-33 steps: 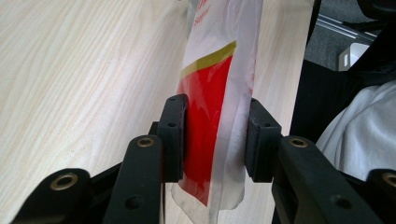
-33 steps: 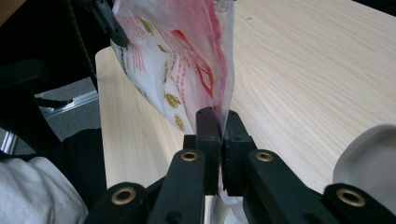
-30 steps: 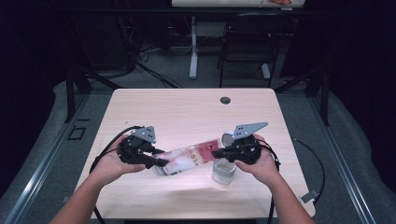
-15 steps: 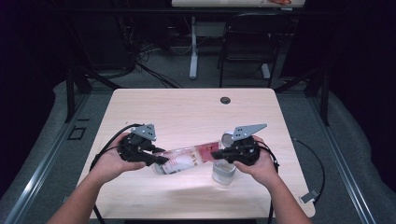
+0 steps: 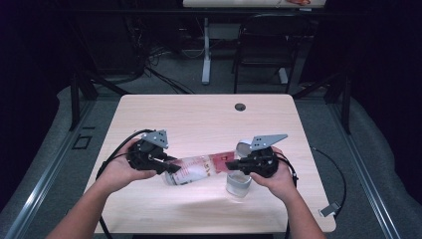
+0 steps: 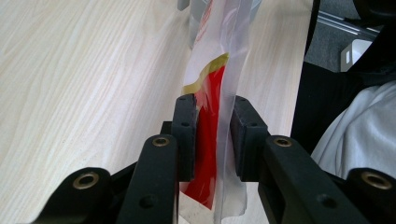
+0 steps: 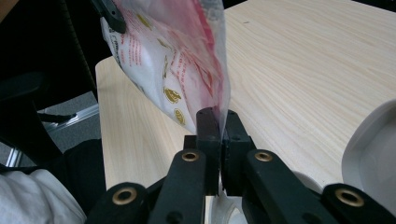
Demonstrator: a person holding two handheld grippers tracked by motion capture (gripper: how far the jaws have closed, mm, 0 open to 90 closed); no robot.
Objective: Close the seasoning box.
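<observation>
Pale wood table [image 5: 199,119]: red-white plastic pouch [image 5: 199,169] (translucent, printed) stretched sideways.

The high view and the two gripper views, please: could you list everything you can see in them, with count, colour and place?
Packet: one, clear plastic with red and white print, held off the table between the two grippers.
Cup: one, clear, on the table under the right gripper.
Table: one, light wood, centre.
Hole cap: one, dark, near the table's far edge.
Chair: one, black, on the floor beyond the table.
Small tag: one, pale, on the floor right of the table.
Left gripper: one, black, jaws closed on the packet's red end.
Right gripper: one, black, jaws pinched on the packet's edge.
Hands: two, each holding a gripper, at the near side.
</observation>
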